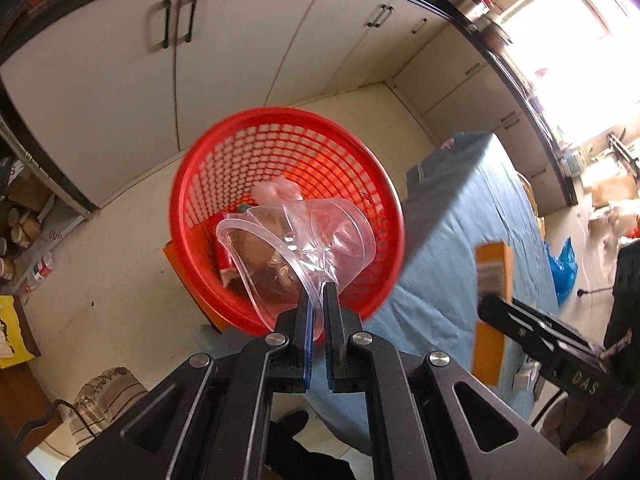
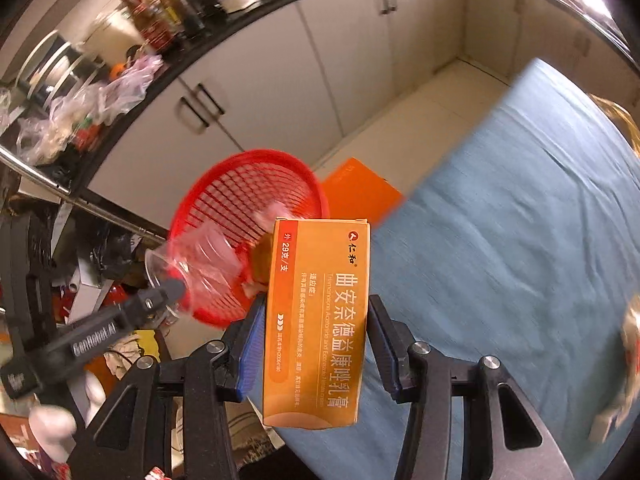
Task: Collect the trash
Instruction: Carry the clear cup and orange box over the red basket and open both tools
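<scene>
over the red basket point(image 1: 224, 168) hang two grippers, each carrying one piece of trash. one basket only — round, latticed, sitting on the floor against the near-left corner of the blue-covered surface point(image 1: 472, 240), partly atop one flat orange board point(image 2: 360, 192). inside it lie a few scraps: a pale pinkish wad and some brownish bits, too blurred to count exactly.

left gripper point(image 1: 317, 292): jaws drawn nearly together, pinching the rim of one clear plastic cup point(image 1: 344, 236), crumpled and tilted on its side, held above the basket's opening. from the right wrist view the same cup point(image 2: 200, 256) shows at the basket's left edge.

right gripper point(image 2: 316, 320): jaws clamped on the two long sides of one orange medicine box point(image 2: 318, 320) with white chinese lettering, standing upright between the blue pads. it is held just right of the basket, above the near edge of the surface; the left wrist view catches it at the right point(image 1: 492, 276).

the surface carries a wrinkled blue cloth; something blurred lies at its right edge. the room is a kitchen — cream cabinets point(image 1: 120, 92) with dark handles run along the far side under a dark countertop point(image 2: 224, 20) crowded with bottles and plastic bags. pale floor; a bright window at far right.
</scene>
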